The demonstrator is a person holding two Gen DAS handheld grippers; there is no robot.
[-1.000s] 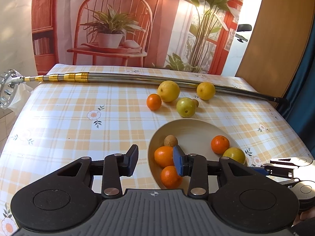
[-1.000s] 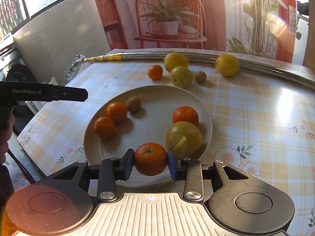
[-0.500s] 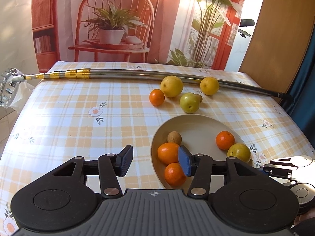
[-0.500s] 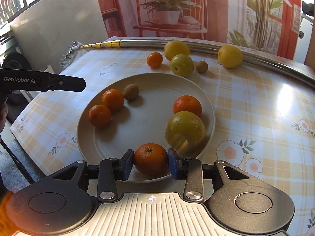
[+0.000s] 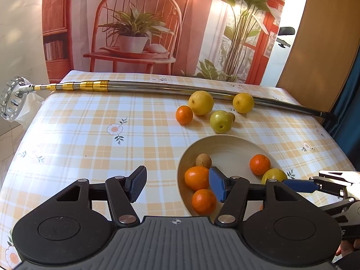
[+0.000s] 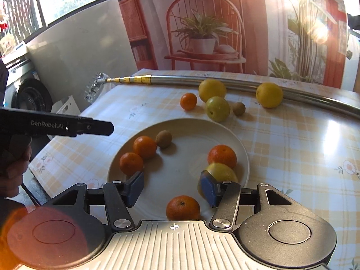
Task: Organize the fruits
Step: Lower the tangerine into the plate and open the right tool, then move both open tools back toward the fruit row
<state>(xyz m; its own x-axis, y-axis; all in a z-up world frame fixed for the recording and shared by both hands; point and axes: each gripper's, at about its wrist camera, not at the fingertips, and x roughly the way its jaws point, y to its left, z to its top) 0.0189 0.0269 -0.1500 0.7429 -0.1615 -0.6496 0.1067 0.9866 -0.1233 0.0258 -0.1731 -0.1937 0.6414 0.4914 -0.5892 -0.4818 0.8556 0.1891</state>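
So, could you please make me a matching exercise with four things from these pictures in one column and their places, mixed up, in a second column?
Things:
1. small brown kiwi
2. green round apple
3. orange mandarin nearest the right gripper
4. long steel telescopic pole

Places:
A. on the tablecloth, just beyond the plate's far rim
B. at the near edge of the round cream plate, between the open fingers
C. along the far side of the table
D. on the plate, beside two oranges

Pairs: 1-D, 2-A, 3-B, 4-C
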